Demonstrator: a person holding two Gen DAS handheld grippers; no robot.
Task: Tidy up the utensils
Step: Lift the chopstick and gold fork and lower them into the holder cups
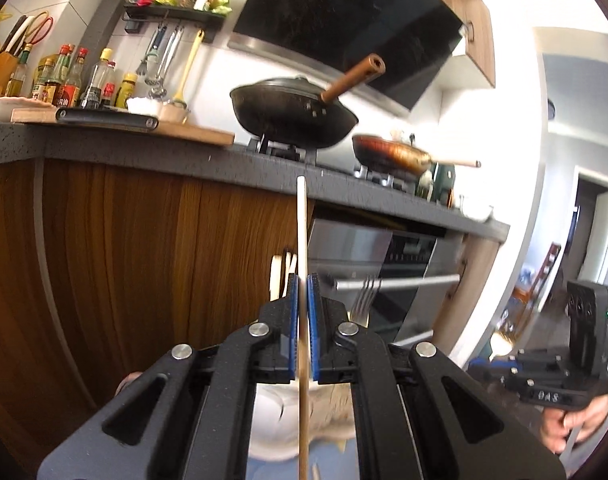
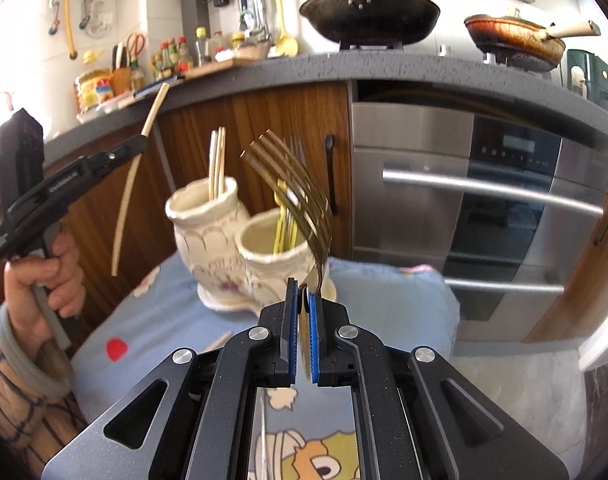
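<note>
Standing on the blue cloth (image 2: 384, 300), the double ceramic holder (image 2: 223, 248) keeps chopsticks (image 2: 217, 160) and seemingly forks (image 2: 287, 220), while the left gripper (image 1: 303, 292) clamps one chopstick (image 1: 302, 232) and the right gripper (image 2: 302, 300) clamps a fork (image 2: 291, 184).

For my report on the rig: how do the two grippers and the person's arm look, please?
Both the left gripper and the right gripper are matte black, with blue ribbed pads and silver round pivot pins. The left hand is bare; its sleeve is beige with dark checks.

Bright daylight glare, fisheye warp, motion blur
</note>
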